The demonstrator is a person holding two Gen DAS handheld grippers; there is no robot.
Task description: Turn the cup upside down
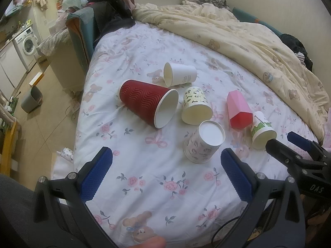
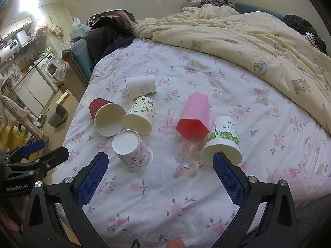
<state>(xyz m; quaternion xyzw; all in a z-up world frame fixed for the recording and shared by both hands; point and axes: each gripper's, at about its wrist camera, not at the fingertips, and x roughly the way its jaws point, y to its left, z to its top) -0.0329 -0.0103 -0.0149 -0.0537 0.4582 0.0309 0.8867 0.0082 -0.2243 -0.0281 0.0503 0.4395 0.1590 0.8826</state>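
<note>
approach step is judged in hand. left gripper (image 1: pixel 165 177) and right gripper (image 2: pixel 159 177) are held apart, empty. one patterned cup (image 1: pixel 203 141) is already inverted; green-print cup (image 2: pixel 222 140) lies sideways, just beyond the right gripper, and is to be grasped and upended.

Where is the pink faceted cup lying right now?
The pink faceted cup lies on its side on the floral bedsheet, right of centre in both wrist views, between the cartoon-print paper cup and the green-banded white cup, its open mouth toward the cameras.
</note>
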